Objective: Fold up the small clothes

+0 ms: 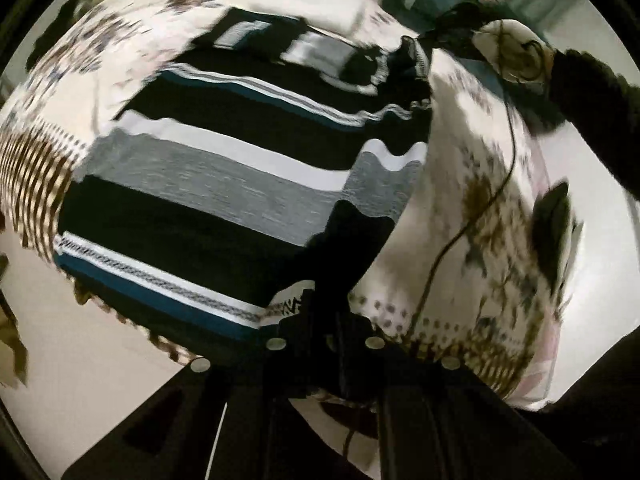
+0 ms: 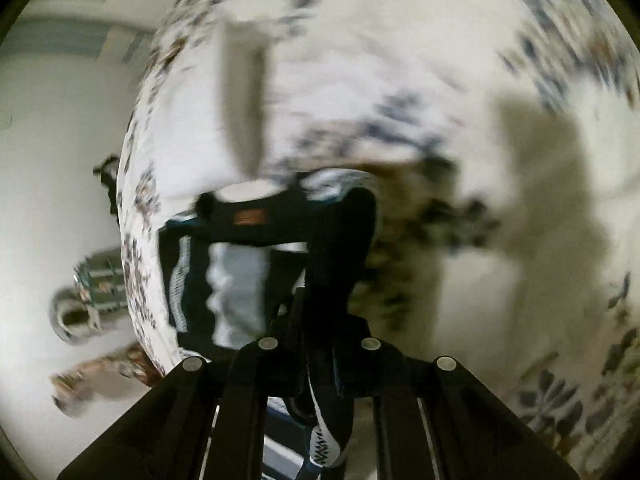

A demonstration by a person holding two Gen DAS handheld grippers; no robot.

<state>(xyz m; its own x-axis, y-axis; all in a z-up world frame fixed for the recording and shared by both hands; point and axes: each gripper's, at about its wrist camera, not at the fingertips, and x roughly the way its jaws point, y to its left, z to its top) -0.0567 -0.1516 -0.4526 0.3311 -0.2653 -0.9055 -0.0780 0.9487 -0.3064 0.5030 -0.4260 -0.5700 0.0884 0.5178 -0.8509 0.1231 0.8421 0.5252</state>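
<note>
One floral bedsheet [image 1: 472, 184] is covering the bed, carrying one striped knit garment [image 1: 224, 176] spread across it. Two tools are pinching that garment: the left tool [image 1: 320, 304] is clamping its hem corner, the right tool [image 2: 320, 320] is clamping a dark fold.

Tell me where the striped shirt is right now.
The striped shirt lies spread across the floral bedsheet, filling the middle of the left wrist view; both grippers pinch its edges, the left gripper at its near hem.
</note>
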